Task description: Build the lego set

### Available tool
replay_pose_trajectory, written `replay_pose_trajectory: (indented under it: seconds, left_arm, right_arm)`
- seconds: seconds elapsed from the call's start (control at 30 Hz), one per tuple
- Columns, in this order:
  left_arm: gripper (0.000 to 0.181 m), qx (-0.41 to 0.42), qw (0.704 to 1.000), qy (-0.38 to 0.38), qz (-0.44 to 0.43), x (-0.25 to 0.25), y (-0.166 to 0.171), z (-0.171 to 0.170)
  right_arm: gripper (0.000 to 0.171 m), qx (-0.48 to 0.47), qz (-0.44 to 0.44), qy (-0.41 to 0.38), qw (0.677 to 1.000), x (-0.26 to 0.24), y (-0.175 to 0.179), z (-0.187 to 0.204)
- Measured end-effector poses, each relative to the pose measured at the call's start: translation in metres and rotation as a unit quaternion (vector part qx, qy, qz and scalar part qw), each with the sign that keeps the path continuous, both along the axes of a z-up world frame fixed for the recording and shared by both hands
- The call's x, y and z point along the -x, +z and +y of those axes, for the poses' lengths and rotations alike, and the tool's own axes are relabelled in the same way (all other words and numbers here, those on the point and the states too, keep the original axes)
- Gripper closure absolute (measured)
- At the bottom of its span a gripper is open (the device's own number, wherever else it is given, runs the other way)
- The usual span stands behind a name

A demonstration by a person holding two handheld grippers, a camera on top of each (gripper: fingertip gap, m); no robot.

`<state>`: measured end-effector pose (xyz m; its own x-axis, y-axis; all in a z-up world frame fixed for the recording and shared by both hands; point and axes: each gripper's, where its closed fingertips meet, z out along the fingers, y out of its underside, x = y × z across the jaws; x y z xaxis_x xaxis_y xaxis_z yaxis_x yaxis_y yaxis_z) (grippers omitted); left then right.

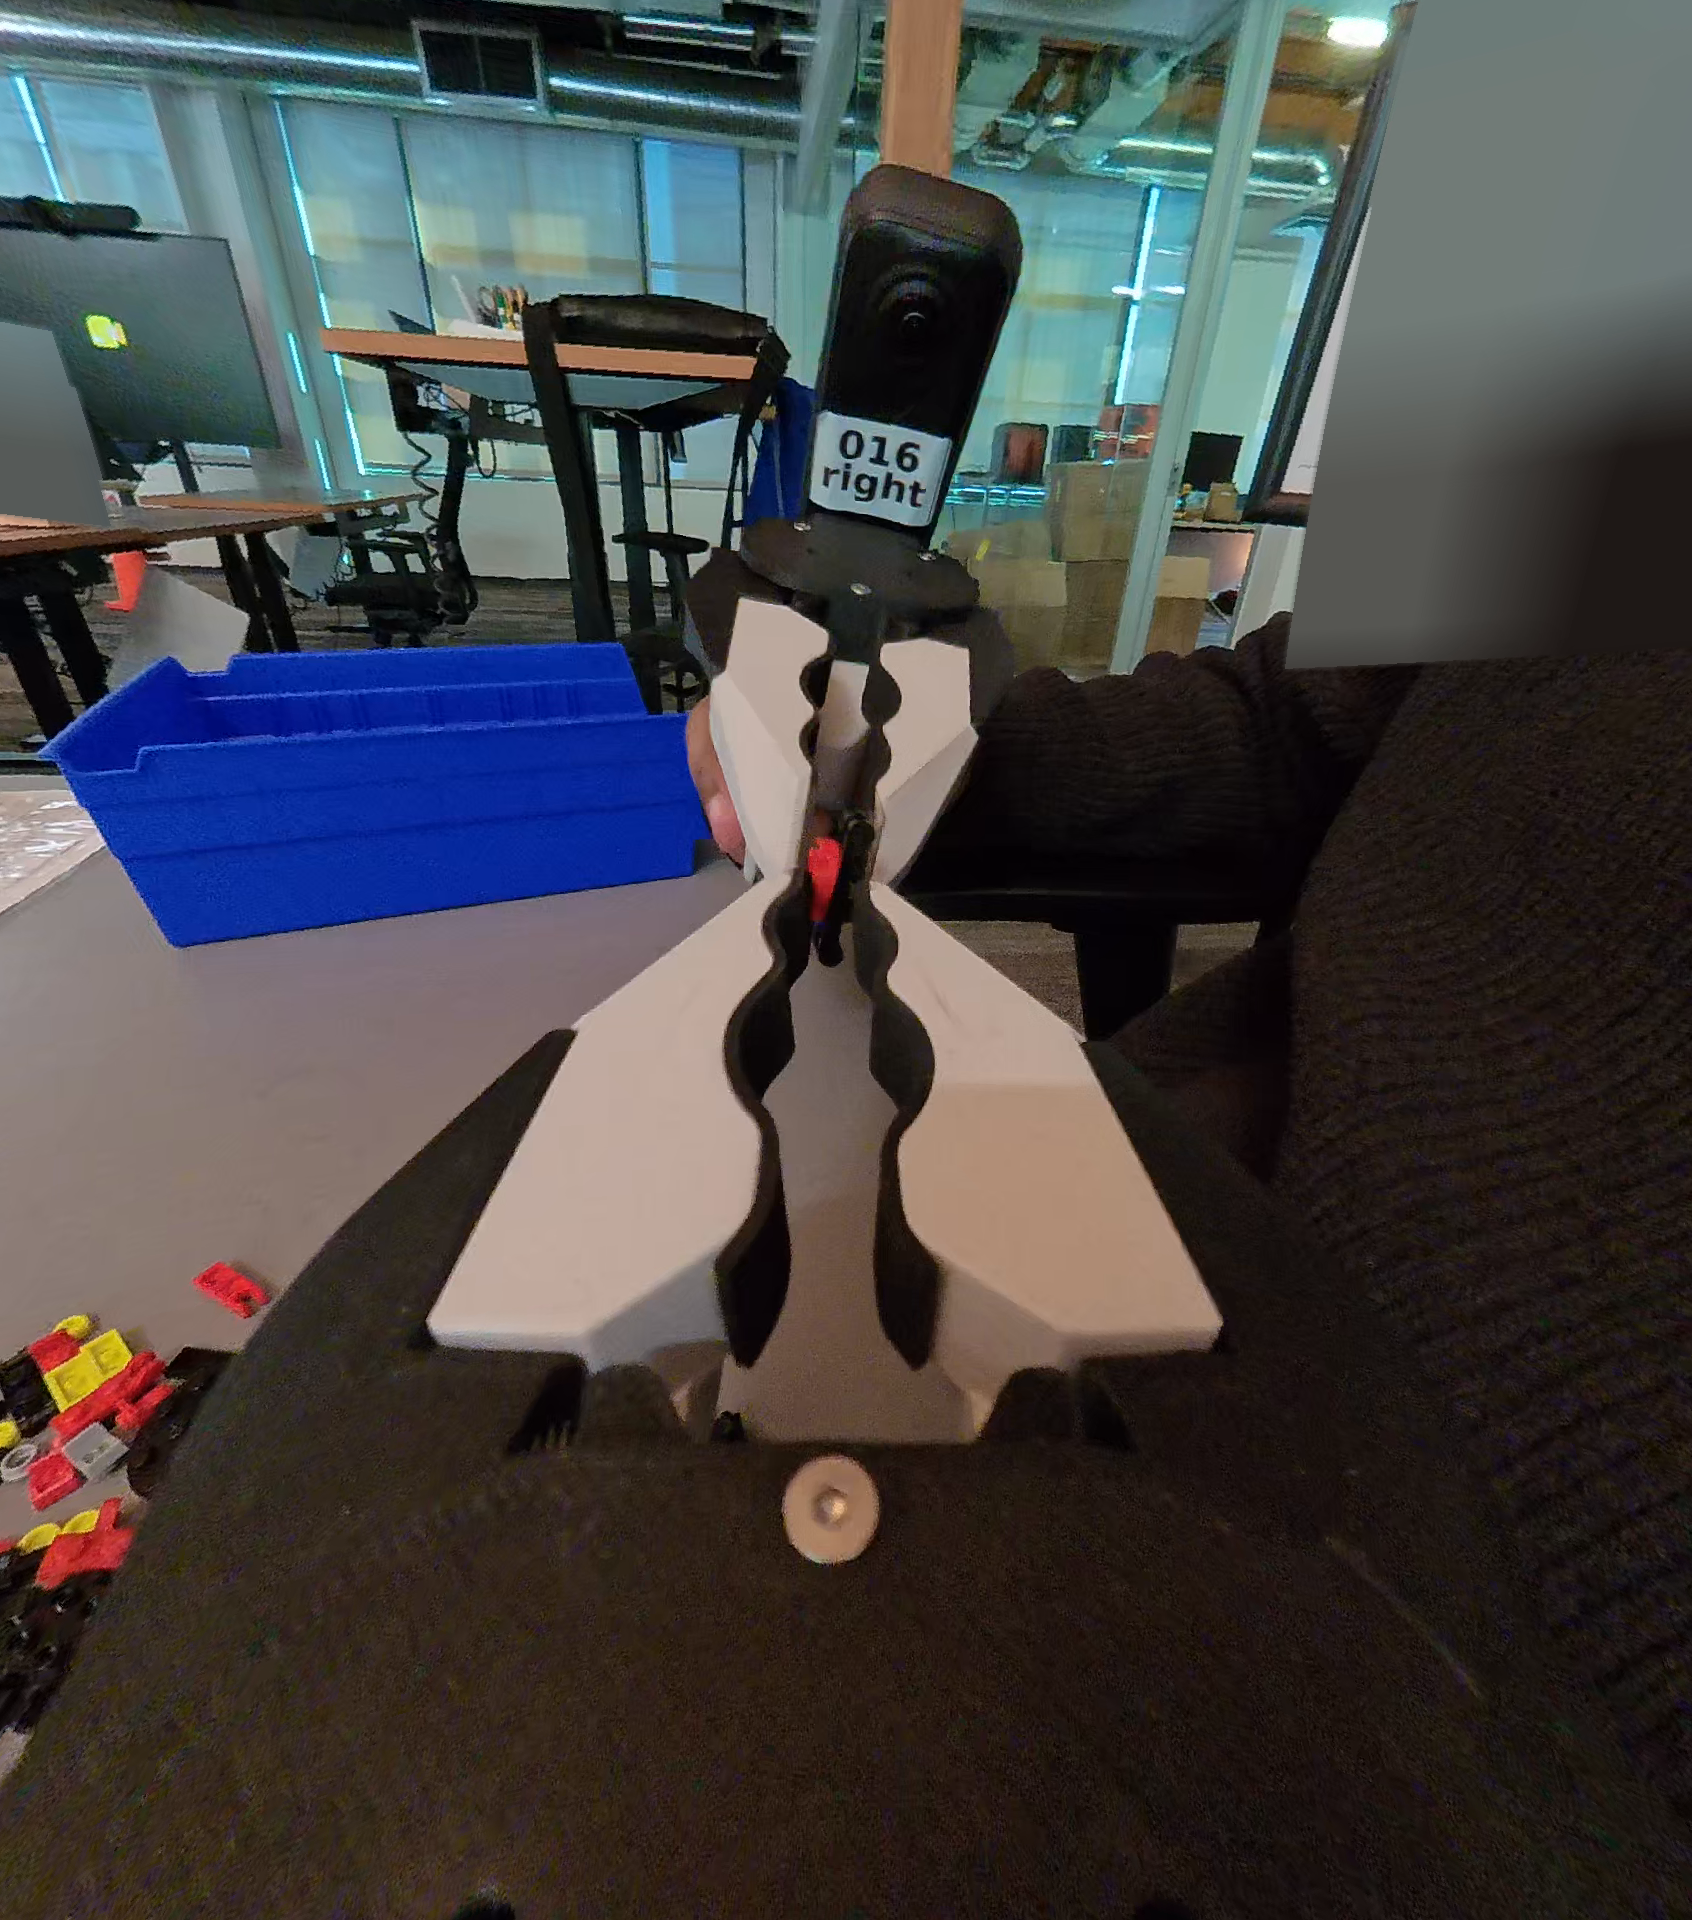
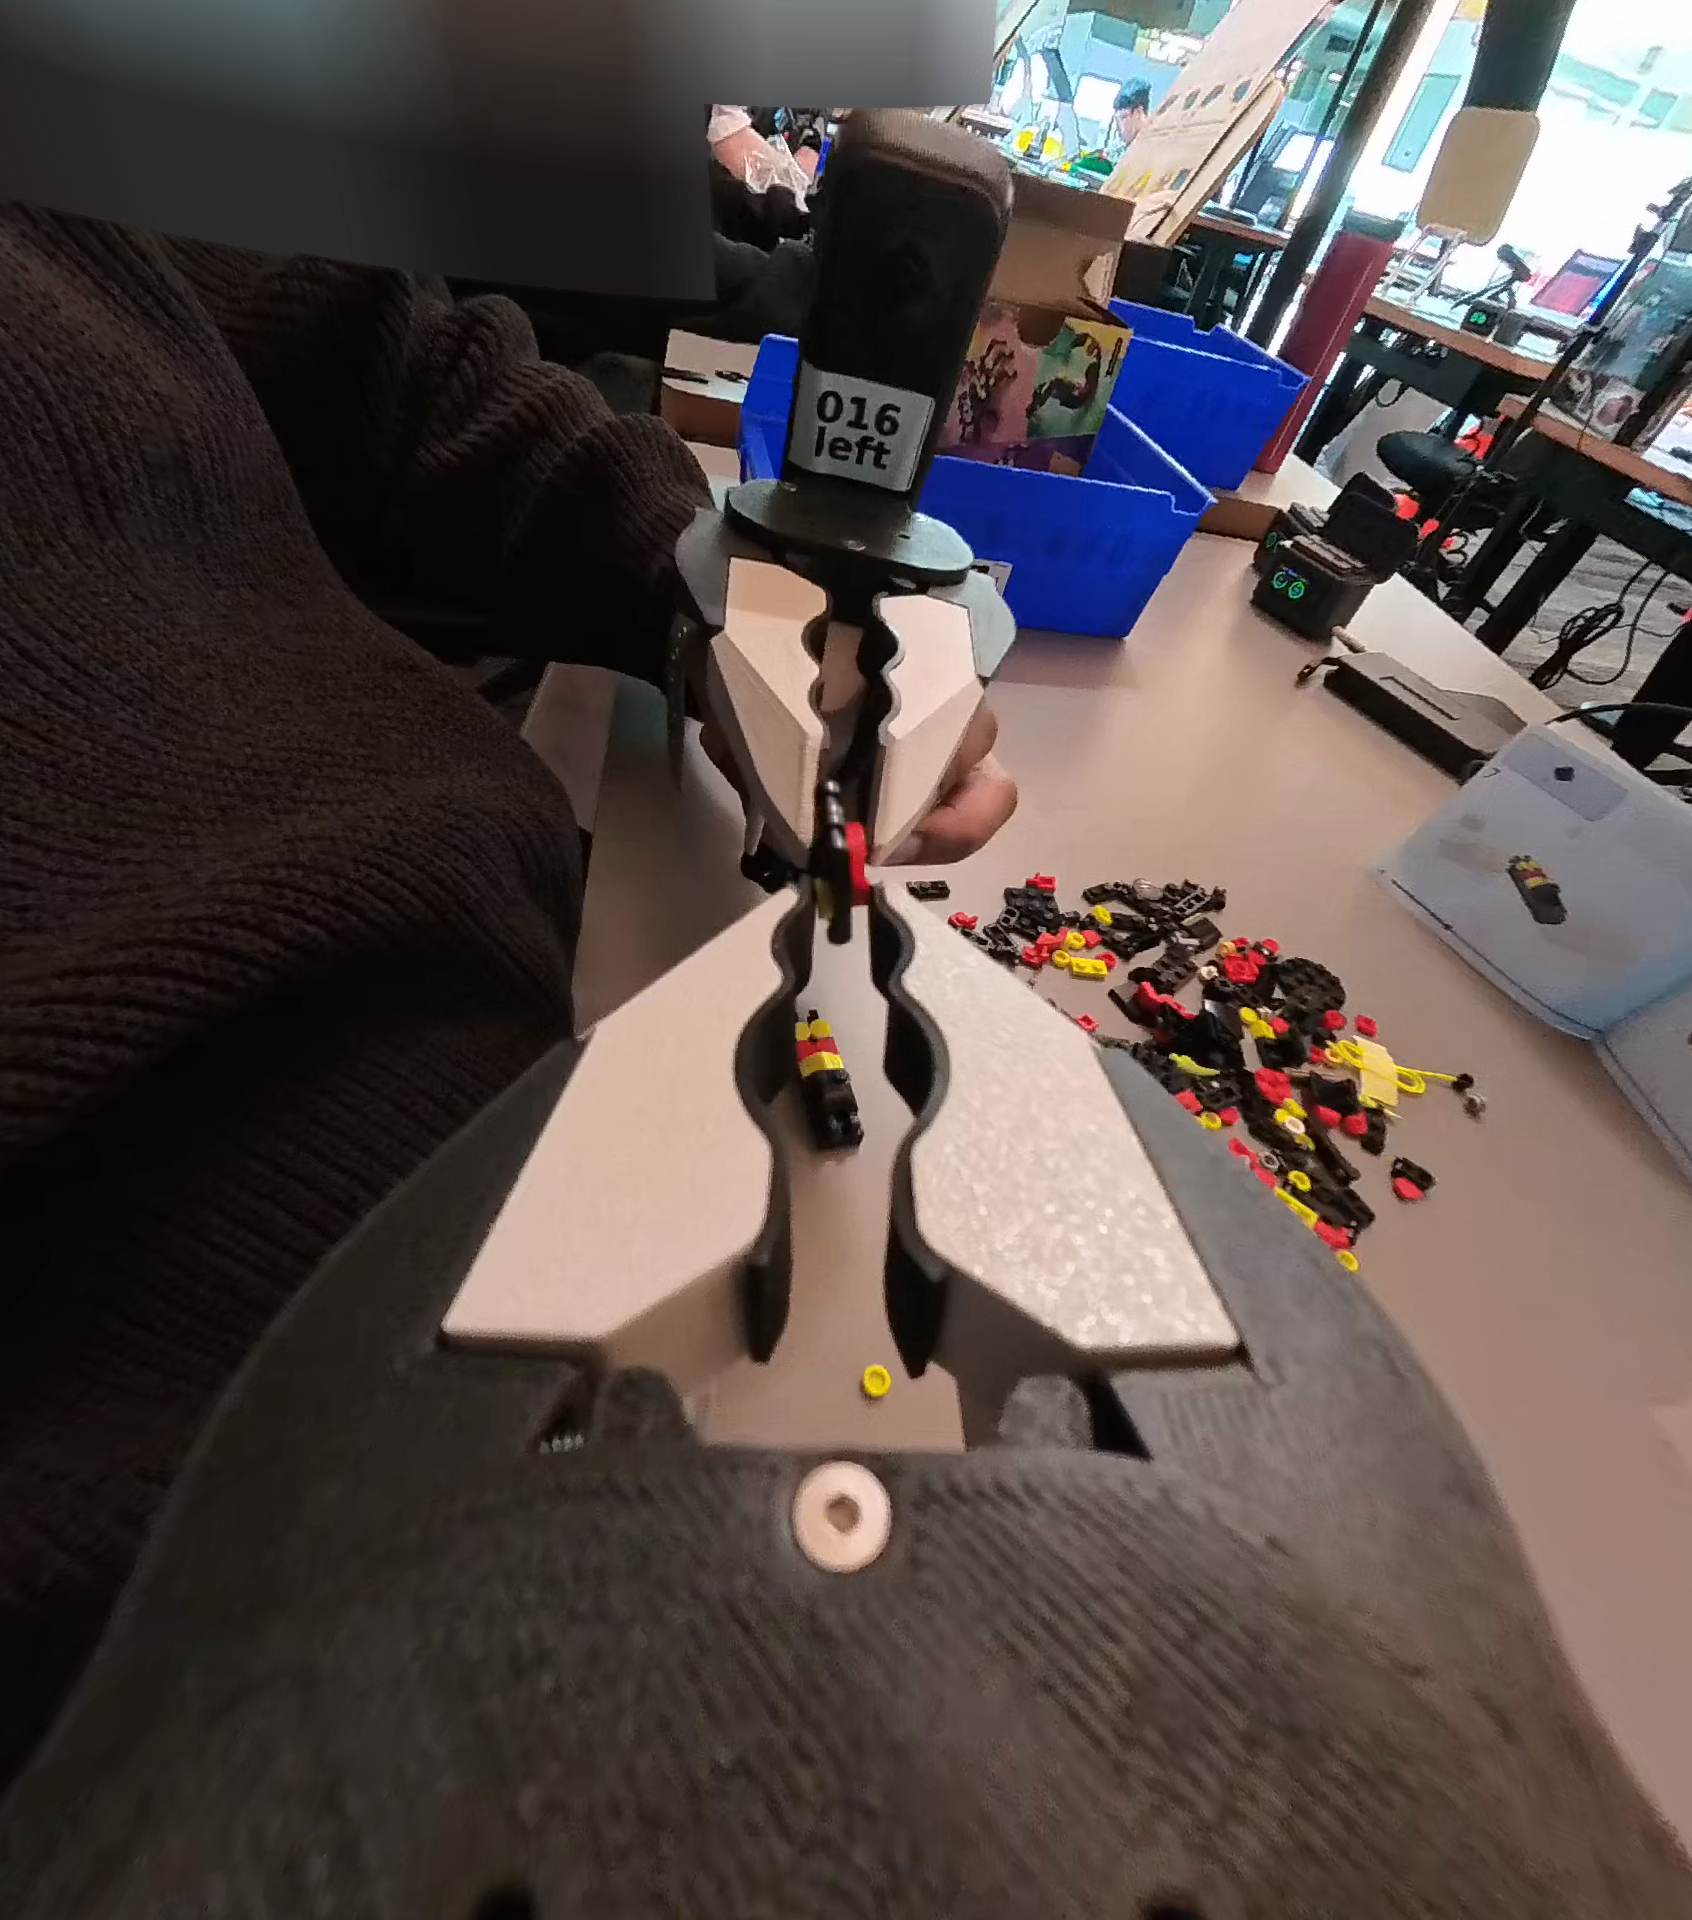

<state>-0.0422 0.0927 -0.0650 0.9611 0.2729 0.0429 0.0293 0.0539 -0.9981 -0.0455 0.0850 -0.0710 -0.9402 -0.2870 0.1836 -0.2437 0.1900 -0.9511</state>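
Tongs meet tip to tip above the table edge, in front of the person's dark sweater. The left gripper (image 1: pixel 826 925) and the right gripper (image 2: pixel 837 904) each have their jaws drawn narrow at the tips, and between them sits a small cluster of bricks (image 2: pixel 847 862) — black with a red piece and a bit of yellow. Both tongs seem to pinch it, one from each side, though which one bears the hold I cannot tell for sure; it looks like two bits being pressed together.

Building looks to be at an early stage. One short finished section (image 2: pixel 826 1081) — black, with red and yellow bands — lies on the grey table (image 2: pixel 1185 790), seen through the gap of the right tongs. A lone yellow ring (image 2: pixel 876 1380) lies nearer, apart from it. Most of the set is still loose: a wide scatter of black, red and yellow pieces (image 2: pixel 1226 1039) spreads to the right gripper's side. An open instruction booklet (image 2: pixel 1652 935) rests beyond the pile, and a blue bin (image 1: pixel 374 779) stands farther back. So, one small part made, another in hand, the bulk left.
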Motion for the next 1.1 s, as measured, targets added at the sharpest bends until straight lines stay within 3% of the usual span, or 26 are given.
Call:
replay_pose_trajectory:
  seconds: [0.33,0.47,0.57,0.7,0.8,0.97,1.1]
  left_arm:
    - [0.176,0.008,1.000,0.006,-0.001,0.002,-0.004,0.001]
    - [0.163,0.019,0.999,0.040,-0.004,0.013,-0.009,-0.003]
    - [0.157,0.055,0.992,0.108,-0.028,0.039,-0.026,-0.012]
    - [0.155,0.081,0.985,0.134,-0.073,0.054,-0.045,-0.019]
    - [0.155,0.089,0.984,0.136,-0.078,0.055,-0.048,-0.020]
    - [0.155,0.097,0.983,0.134,-0.077,0.055,-0.051,-0.020]
    - [0.155,0.100,0.983,0.133,-0.074,0.054,-0.051,-0.019]
  right_arm:
    - [0.163,-0.039,-0.076,0.010,0.996,0.001,-0.004,0.001]
    - [0.163,-0.021,-0.103,-0.026,0.994,0.018,-0.002,-0.001]
    - [0.163,-0.078,-0.136,-0.090,0.983,0.047,-0.030,-0.001]
    - [0.163,-0.213,-0.242,-0.129,0.938,0.056,-0.089,0.001]
    - [0.162,-0.287,-0.267,-0.143,0.909,0.051,-0.119,0.005]
    - [0.154,-0.330,-0.306,-0.140,0.882,0.043,-0.137,0.009]
    - [0.155,-0.327,-0.290,-0.149,0.887,0.050,-0.136,0.010]
